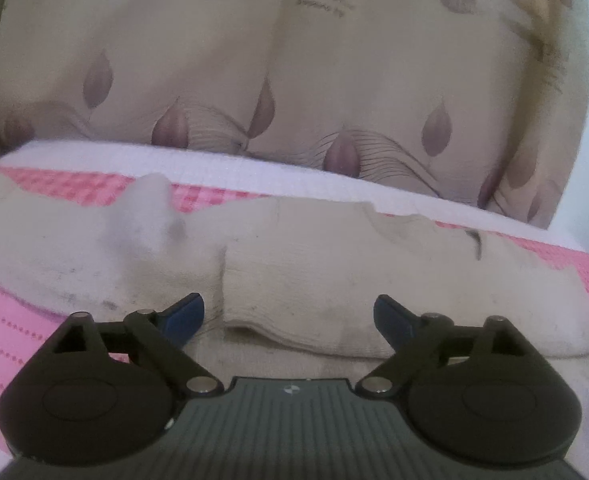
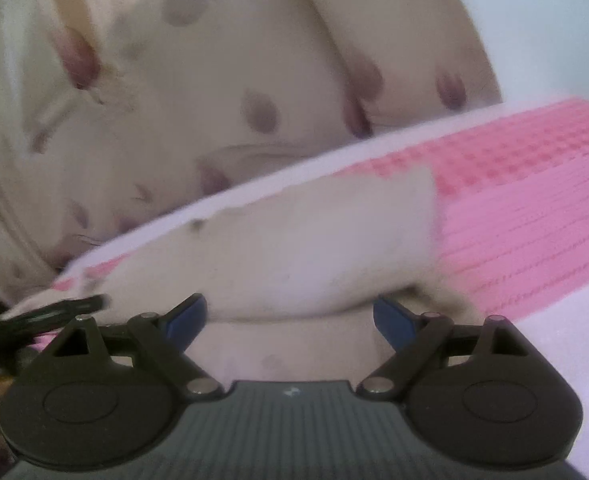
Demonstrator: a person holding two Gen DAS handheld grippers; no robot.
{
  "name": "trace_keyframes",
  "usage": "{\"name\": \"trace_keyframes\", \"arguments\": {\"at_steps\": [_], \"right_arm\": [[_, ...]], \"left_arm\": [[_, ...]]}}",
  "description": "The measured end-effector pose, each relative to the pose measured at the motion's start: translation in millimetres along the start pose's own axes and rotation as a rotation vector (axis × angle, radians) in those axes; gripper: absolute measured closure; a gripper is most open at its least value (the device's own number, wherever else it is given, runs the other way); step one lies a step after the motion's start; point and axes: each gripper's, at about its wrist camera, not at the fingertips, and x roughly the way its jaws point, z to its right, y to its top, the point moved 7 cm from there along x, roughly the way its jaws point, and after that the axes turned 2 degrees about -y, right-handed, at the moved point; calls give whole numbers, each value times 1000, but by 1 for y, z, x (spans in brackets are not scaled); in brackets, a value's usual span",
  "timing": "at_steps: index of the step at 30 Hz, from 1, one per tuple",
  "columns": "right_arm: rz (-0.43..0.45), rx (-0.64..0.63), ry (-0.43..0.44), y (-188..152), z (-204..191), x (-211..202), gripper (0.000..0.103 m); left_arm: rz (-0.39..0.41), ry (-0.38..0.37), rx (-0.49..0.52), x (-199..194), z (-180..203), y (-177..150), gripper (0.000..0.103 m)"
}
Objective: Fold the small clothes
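A small cream-white knit garment point(image 1: 302, 280) lies folded over on a pink and white bed cover point(image 1: 10, 320). Its folded edge sits just ahead of my left gripper point(image 1: 289, 318), which is open and empty, fingers either side of the fold. In the right wrist view the same garment point(image 2: 294, 264) stretches across the pink cover point(image 2: 534, 240). My right gripper point(image 2: 290, 320) is open, low over the cloth's near edge. The tip of the left gripper point(image 2: 54, 308) shows at the far left of that view.
A beige cushion or bedding with purple leaf print point(image 1: 294, 80) rises behind the cover as a soft wall; it also shows in the right wrist view point(image 2: 214, 80). A white strip of the cover point(image 1: 254, 168) runs along its foot.
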Motion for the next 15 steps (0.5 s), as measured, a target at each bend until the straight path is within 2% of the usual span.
{"name": "trace_keyframes", "arguments": {"at_steps": [1, 2, 4, 5, 7, 8, 12, 15], "right_arm": [[-29, 15, -42, 3, 10, 10, 12], [-30, 49, -99, 5, 21, 14, 20], [27, 172, -174, 12, 47, 7, 32], [45, 229, -184, 13, 57, 3, 34], [60, 279, -128, 8, 58, -3, 33], [72, 271, -104, 6, 55, -8, 32], [112, 231, -182, 8, 48, -33, 30], [172, 90, -173, 22, 23, -41, 30]], "left_arm": [[-10, 3, -21, 2, -3, 0, 14], [-10, 0, -38, 2, -5, 1, 14], [-1, -12, -63, 1, -8, 2, 14], [-1, -12, -62, 1, -8, 3, 14], [-4, -11, -59, 1, -7, 3, 13], [-4, -11, -59, 1, -7, 4, 13], [0, -19, -72, 0, -8, 4, 13], [0, -16, -69, 0, -8, 4, 13]]}}
